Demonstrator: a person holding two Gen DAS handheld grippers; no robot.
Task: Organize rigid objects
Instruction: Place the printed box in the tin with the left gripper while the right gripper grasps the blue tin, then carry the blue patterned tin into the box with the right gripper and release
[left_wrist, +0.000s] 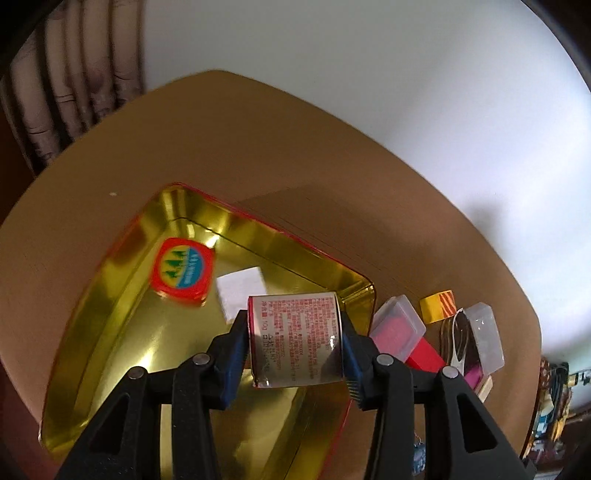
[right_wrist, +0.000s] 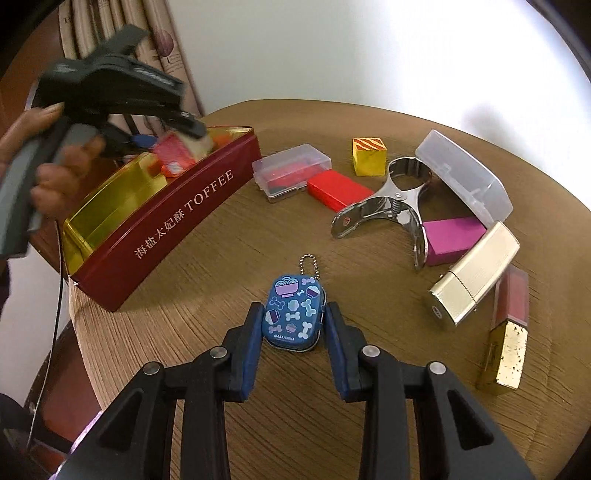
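Observation:
My left gripper (left_wrist: 295, 343) is shut on a small red and white printed box (left_wrist: 295, 339) and holds it above the open gold-lined toffee tin (left_wrist: 110, 314). A red and orange oval tin (left_wrist: 183, 271) lies inside the tin. In the right wrist view the left gripper (right_wrist: 184, 144) hovers over the red toffee tin (right_wrist: 177, 218). My right gripper (right_wrist: 293, 325) is open, its fingers either side of a small blue keychain tin (right_wrist: 293, 317) that lies on the table.
On the round wooden table (right_wrist: 221, 369) lie a clear case with red inside (right_wrist: 291, 171), a red block (right_wrist: 338, 190), a yellow striped cube (right_wrist: 369, 155), a metal clamp (right_wrist: 391, 203), a clear box (right_wrist: 461, 177), a magenta block (right_wrist: 452, 238), a gold lighter (right_wrist: 474, 273) and a lip gloss (right_wrist: 508, 328).

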